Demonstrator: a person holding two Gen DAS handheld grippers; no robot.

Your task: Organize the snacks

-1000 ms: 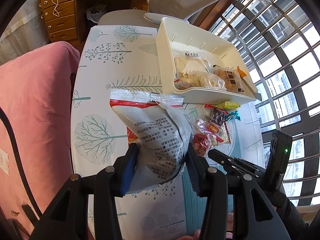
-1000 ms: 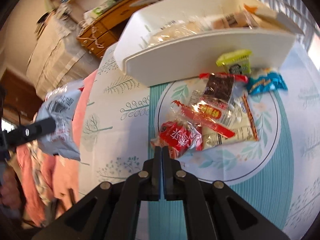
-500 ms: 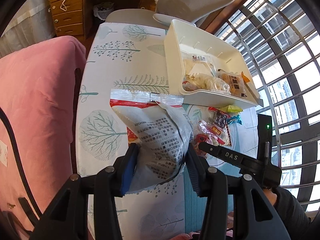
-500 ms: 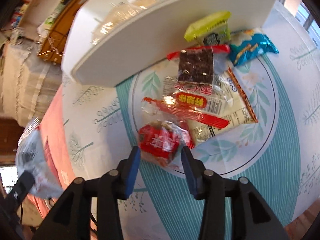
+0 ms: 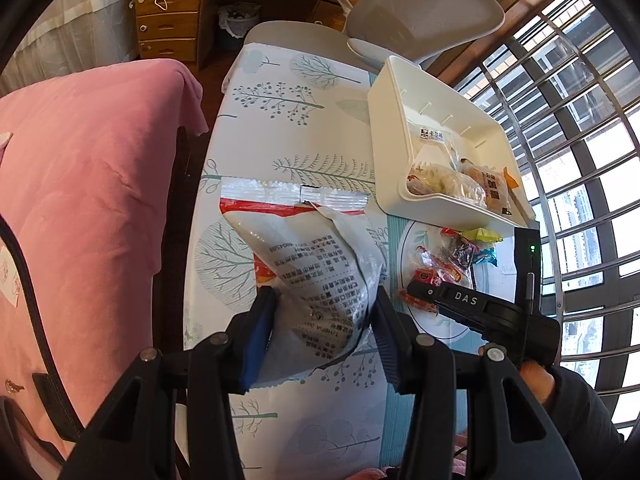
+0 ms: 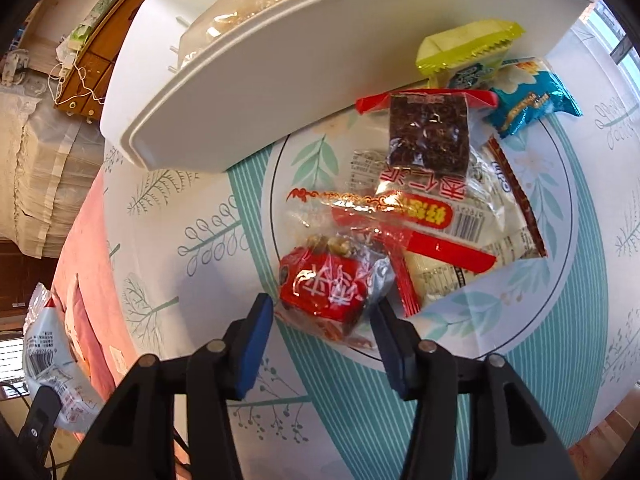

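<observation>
Grey crinkled foil with printed text, a large snack bag, pinched low between the blue pads of the left hand-held gripper and held up above the desk, probably waiting for a place in the white bin. Bin tilted, open side toward the camera, a few wrapped snacks already inside, so likely the goal for the rest. Right hand-held gripper reaching low over the loose pile. From the right wrist view: right hand-held gripper spread wide, fingers on both sides of a red wrapped snack, apparently not yet touching it. Snack at the near edge of the pile, easiest to reach first. Behind it a dark bar, yellow-green packet and blue packet, close beside the bin wall.
</observation>
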